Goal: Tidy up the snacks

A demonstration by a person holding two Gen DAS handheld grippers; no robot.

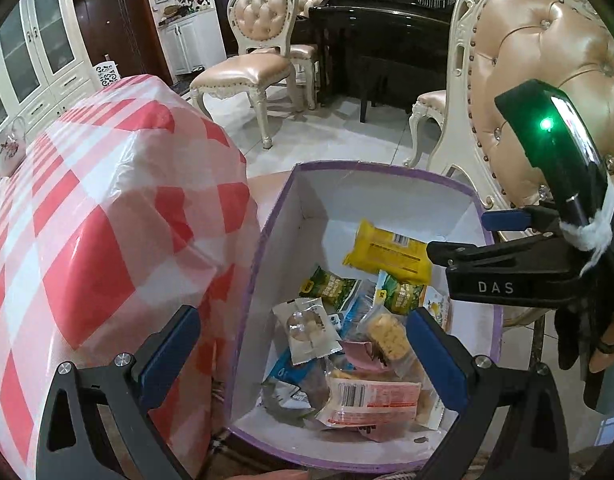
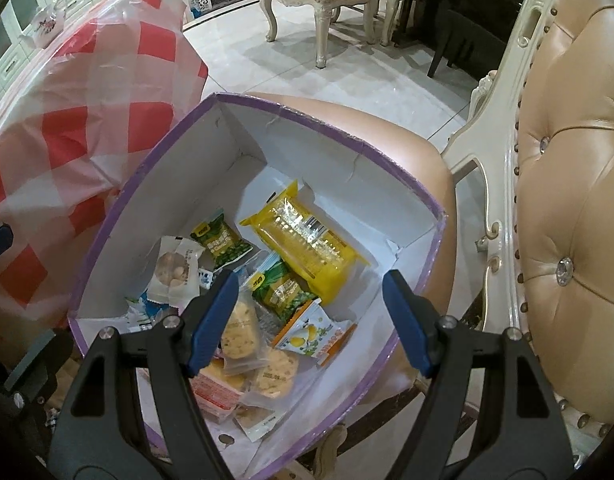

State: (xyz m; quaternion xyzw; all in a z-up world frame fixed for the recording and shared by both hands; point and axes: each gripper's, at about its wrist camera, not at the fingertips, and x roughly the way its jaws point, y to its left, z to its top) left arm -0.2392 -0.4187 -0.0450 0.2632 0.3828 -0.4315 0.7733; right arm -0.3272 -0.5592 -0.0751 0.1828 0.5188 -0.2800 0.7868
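- While both tools hang above the box (image 2: 243,128), neither holds anything: the left gripper (image 1: 303,360) and the right gripper (image 2: 307,320) each have jaws spread wide and empty.
- Nearest inside the box lie the cracker packs (image 2: 243,332) and a pink barcode pack (image 1: 367,398); beyond them the green packs (image 2: 221,240), and farthest in, the yellow pack (image 2: 307,240).
- Judgement: snacks are being gathered here, and the yellow pack lies apart because that end of the box floor is bare.
- Beside the box, the checked tablecloth (image 1: 107,220) drapes the table edge.
- Only the right view shows that the box rests on a chair seat (image 2: 387,128).
- Only the left view shows the right tool from outside, at the box's far-right rim.
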